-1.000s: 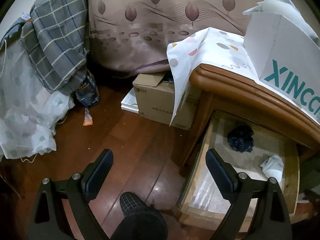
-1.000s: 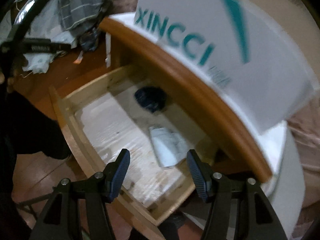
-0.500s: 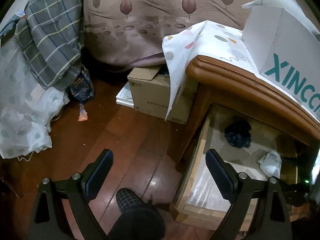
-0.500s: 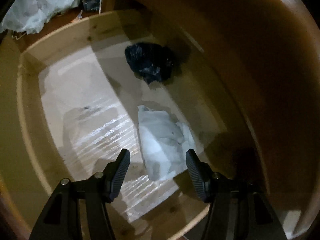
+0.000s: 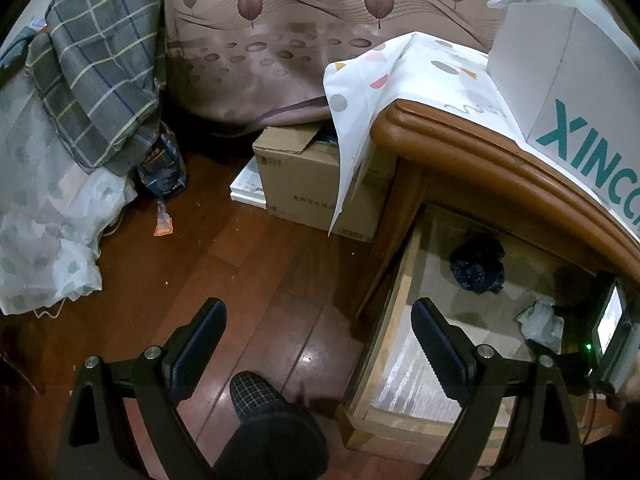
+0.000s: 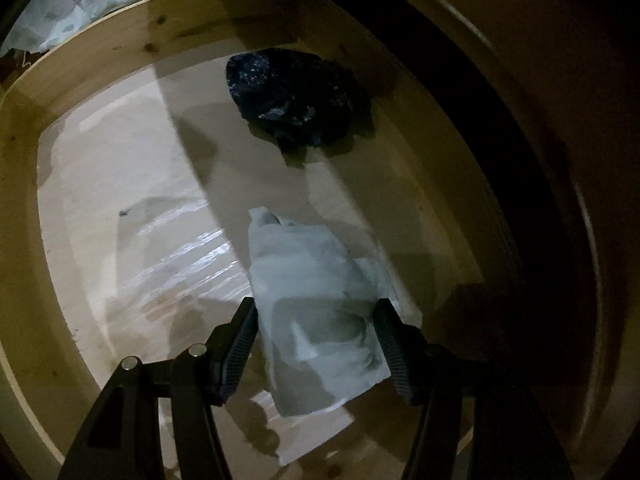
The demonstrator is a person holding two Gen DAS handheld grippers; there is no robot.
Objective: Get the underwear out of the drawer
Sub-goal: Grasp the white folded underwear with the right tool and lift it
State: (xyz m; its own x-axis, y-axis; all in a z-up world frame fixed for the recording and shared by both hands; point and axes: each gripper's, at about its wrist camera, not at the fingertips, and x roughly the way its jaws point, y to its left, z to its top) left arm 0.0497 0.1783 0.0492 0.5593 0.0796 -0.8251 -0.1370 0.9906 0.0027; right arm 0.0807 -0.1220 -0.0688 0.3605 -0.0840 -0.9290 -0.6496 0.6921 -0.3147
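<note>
Inside the open drawer, the right gripper straddled the pale blue underwear on the drawer floor, jaws opening and not pressing it. The dark underwear lay toward the back. The left gripper hung wide open and empty over the wooden floor.

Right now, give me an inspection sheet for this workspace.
Surface: open wooden drawer, pale liner inside.
Job's things: white underwear near the drawer front; dark bundle farther back, apart from it.
Clutter: cardboard box, plaid cloth, orange wrapper on the floor.
Grippers: right claw straddling the white underwear, jaws opening, pads not pressing; left claw open over the floor.
Cables: nothing seen.
Surroundings: leaf-print bedding, white XINCC box on the cabinet.
</note>
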